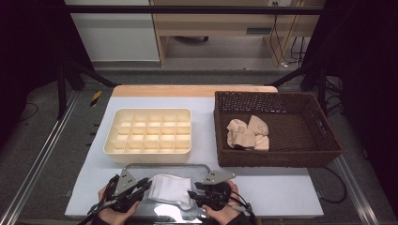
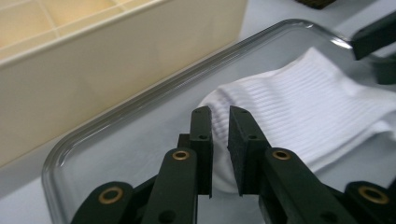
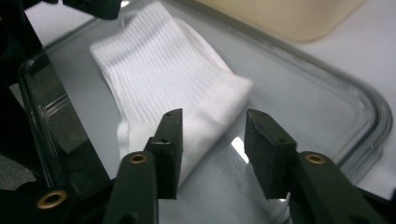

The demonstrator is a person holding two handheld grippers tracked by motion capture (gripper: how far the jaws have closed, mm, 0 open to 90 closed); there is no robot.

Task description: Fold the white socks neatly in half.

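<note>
White sock (image 1: 170, 188) lies in glass tray (image 1: 162, 166).

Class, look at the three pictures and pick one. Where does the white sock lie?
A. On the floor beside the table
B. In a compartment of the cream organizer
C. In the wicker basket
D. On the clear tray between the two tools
D: the white sock lies on the clear tray at the near edge, between the left tool and the right tool.
</note>
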